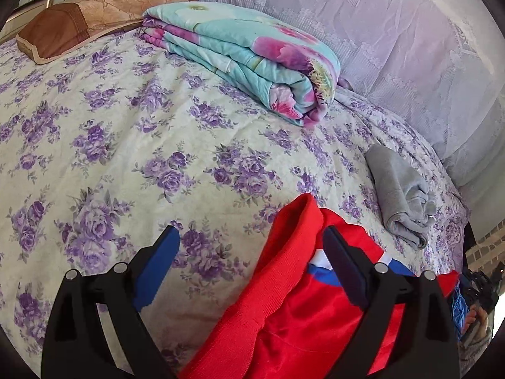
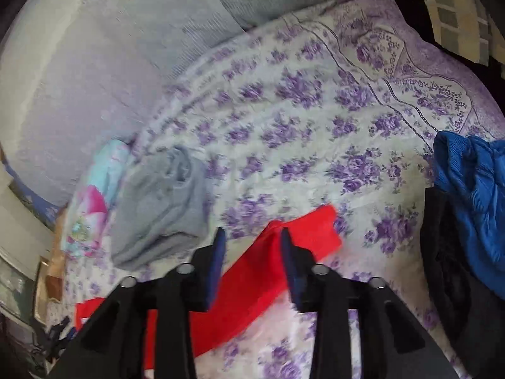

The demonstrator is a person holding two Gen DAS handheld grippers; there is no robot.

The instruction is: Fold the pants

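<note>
Here, step in hand: laying the red pants [image 1: 293, 309] out flat on the bed [image 1: 132, 145] before making the first fold, as far as can be judged.
Pants: lying at the near edge of the bed, ribbed band [image 1: 284, 252] running up and away, a blue-and-white patch [image 1: 318, 270] showing; still bunched rather than flat.
Left hand-held gripper [image 1: 249, 246]: standing wide open, holding nothing; one pad over the bare floral sheet, the other over the red cloth, touching or just above, cannot tell which.
Right hand-held gripper [image 2: 251, 243]: standing partly open, red cloth [image 2: 277, 262] showing between the jaws; pads not visibly pressing on it, picture blurred, so no grip claimed.
Doing it well, grip: taking the cloth by a firm seam or the ribbed band, not by a loose single layer, and closing fully before lifting.
Doing it well, spread: pulling the two holds apart along the bed to draw the wrinkles out, keeping the legs lined up edge to edge.
Doing it well, room: working toward the open floral middle, keeping away from the folded grey garment [image 1: 401, 195] lying near the pants.
Also near: folded floral quilt [image 1: 252, 60] and brown pillow [image 1: 94, 15] well apart at the far side; blue garment [image 2: 473, 189] at the bed's edge beside the right hand-held gripper.
Risk: catching the sheet together with the pants, dragging both.
</note>
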